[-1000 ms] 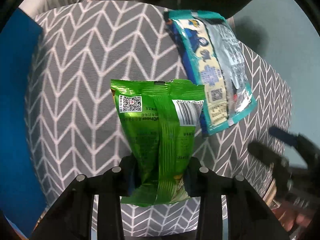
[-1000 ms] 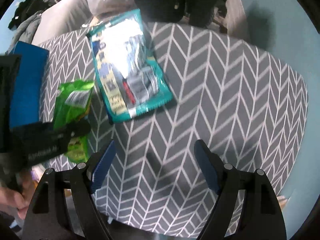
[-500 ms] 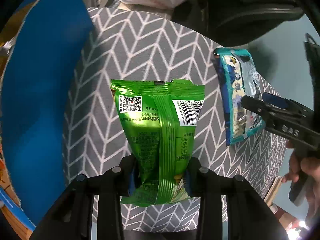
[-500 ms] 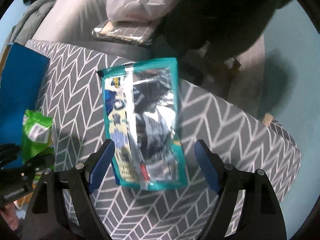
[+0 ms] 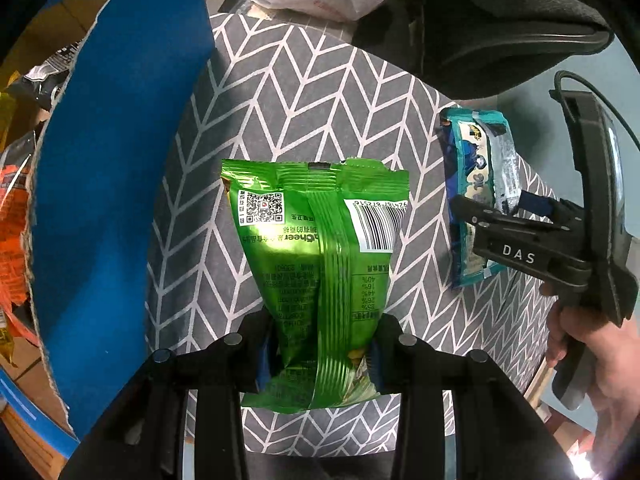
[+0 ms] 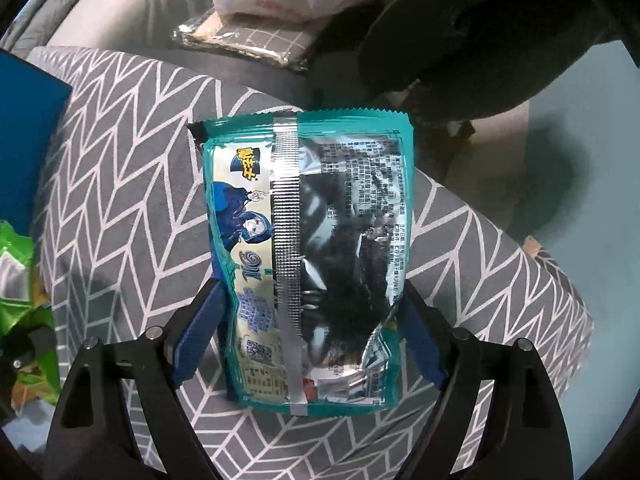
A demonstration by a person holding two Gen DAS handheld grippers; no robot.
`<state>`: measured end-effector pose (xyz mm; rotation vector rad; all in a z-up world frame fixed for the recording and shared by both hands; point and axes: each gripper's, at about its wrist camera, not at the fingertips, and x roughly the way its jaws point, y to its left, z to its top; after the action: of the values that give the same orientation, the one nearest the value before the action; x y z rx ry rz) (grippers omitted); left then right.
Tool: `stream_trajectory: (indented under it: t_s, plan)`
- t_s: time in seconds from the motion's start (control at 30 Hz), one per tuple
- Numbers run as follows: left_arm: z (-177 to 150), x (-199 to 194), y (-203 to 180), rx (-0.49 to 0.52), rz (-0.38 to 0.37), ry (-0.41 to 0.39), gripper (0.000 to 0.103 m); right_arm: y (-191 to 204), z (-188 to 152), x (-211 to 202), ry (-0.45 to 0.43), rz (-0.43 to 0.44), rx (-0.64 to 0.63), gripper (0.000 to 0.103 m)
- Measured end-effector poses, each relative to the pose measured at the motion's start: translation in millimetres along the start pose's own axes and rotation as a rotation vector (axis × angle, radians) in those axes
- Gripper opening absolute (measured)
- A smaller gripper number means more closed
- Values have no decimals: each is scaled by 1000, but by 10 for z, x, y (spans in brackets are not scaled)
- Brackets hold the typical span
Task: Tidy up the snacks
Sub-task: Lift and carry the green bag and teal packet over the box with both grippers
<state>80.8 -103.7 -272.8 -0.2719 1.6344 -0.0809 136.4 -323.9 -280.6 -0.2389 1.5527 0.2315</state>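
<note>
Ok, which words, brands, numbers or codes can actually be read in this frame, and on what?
"DAS": white letters on the right gripper.
"Cheer": partial brand word, upside down, on the green snack bag, which the left gripper holds.
"40%", "16%", "26%", "44%", "85%": same bag, upside down.
Its QR code, barcode digits and small print: unreadable.
Teal snack bag: print too blurred.

green snack bag [image 5: 316, 280], teal-and-silver packet [image 6: 308, 264], grey white-chevron cloth [image 5: 280, 92], blue box flap [image 5: 116, 160]

A green snack bag [image 5: 320, 280], back seam, barcode and QR code showing, hangs pinched at its lower end, while a teal-edged silvery snack pouch [image 6: 308, 264] lies flat, back up, on the chevron-patterned tabletop [image 6: 128, 216].
</note>
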Motion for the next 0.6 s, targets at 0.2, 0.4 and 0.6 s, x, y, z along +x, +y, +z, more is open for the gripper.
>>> stream_trajectory:
  t_s: [0.2, 0.4, 0.6]
  plan:
    - [8, -134, 149, 2, -18, 3, 37, 49, -109, -39, -6, 9, 19, 74]
    - [-83, -186, 241, 15, -22, 7, 37, 111, -337, -106, -3, 41, 34, 63]
    - [-200, -202, 296, 28, -22, 12, 37, 150, -643, -189, -21, 81, 84, 52]
